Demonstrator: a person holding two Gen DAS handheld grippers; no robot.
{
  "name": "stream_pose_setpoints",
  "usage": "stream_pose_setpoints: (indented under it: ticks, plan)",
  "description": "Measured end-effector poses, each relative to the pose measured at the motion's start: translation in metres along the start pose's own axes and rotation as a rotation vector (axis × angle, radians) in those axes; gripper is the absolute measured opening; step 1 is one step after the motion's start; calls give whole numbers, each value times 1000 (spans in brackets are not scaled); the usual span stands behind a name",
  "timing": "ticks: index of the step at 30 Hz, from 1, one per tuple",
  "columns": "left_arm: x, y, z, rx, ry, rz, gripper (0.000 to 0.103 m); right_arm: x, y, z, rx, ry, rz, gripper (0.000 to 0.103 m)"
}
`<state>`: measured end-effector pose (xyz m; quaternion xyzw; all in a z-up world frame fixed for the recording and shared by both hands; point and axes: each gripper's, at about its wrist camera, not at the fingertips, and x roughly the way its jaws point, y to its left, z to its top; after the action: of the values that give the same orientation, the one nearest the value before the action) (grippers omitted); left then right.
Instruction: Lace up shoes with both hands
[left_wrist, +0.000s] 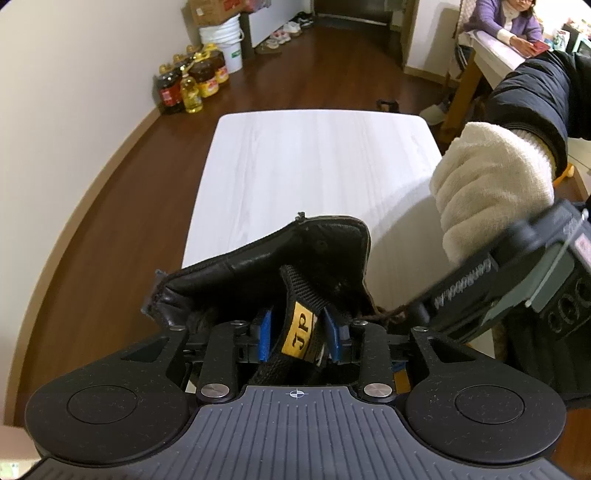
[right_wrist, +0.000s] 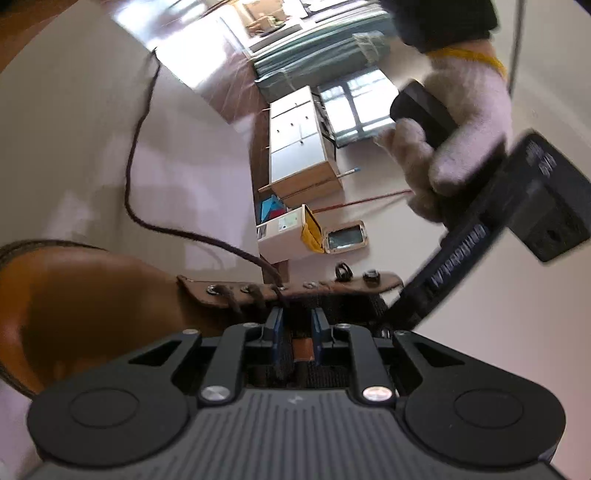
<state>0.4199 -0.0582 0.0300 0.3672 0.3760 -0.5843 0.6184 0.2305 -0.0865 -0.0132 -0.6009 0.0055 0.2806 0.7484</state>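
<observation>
A brown boot sits on the white bench. Its dark collar shows close up in the left wrist view. The boot's toe is at the left of the right wrist view.

The left gripper points down into the top of the boot. A black pull strap with a gold tag that reads "JP" runs between its blue pads. The jaws stand a little apart. I cannot tell if the pads press on the strap or just sit beside it.

The right gripper comes at the boot from the side, just by the row of eyelets. Its jaws are only a little apart, with a small gap between them. A bit of brown leather and black webbing shows in that gap. I cannot tell if they pinch anything.

A dark brown lace goes through the lower eyelets. Its loose end trails far away over the bench (it looks long and wiggly).

Both hands wear pale knitted gloves. Each one holds a gripper handle. The right hand's sleeve is dark and puffy.

Bottles of cooking oil and a white bucket stand on the wooden floor by the wall.
</observation>
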Motion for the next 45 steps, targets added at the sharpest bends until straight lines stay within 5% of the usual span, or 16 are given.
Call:
stream_pose_setpoints:
  ticks: [3, 12, 17, 23, 26, 33, 34, 38, 45]
  plan:
    - [0, 0, 0, -3, -9, 0, 34, 4, 2, 2, -11, 1, 17, 3]
    - [-23, -8, -8, -28, -104, 19, 32, -49, -9, 26, 179, -151, 41, 3]
    - [-74, -35, -34, -66, -166, 150, 37, -60, 5, 73, 255, -296, 166, 3]
    - [-125, -77, -100, -196, -211, 392, 44, -69, 32, 143, 329, -471, 300, 3]
    - [-153, -110, -149, -296, -299, 522, 49, -71, 45, 168, 327, -517, 353, 3]
    - [-176, -183, -222, -479, -470, 728, 56, -66, 72, 191, 242, -472, 422, 4]
    - [-175, -193, -229, -499, -481, 751, 61, -64, 77, 191, 220, -453, 429, 14]
    - [-164, -221, -259, -593, -540, 822, 66, -79, 91, 182, 157, -432, 479, 23]
    - [-147, -261, -304, -762, -637, 991, 80, -65, 54, 159, 376, -376, 585, 31]
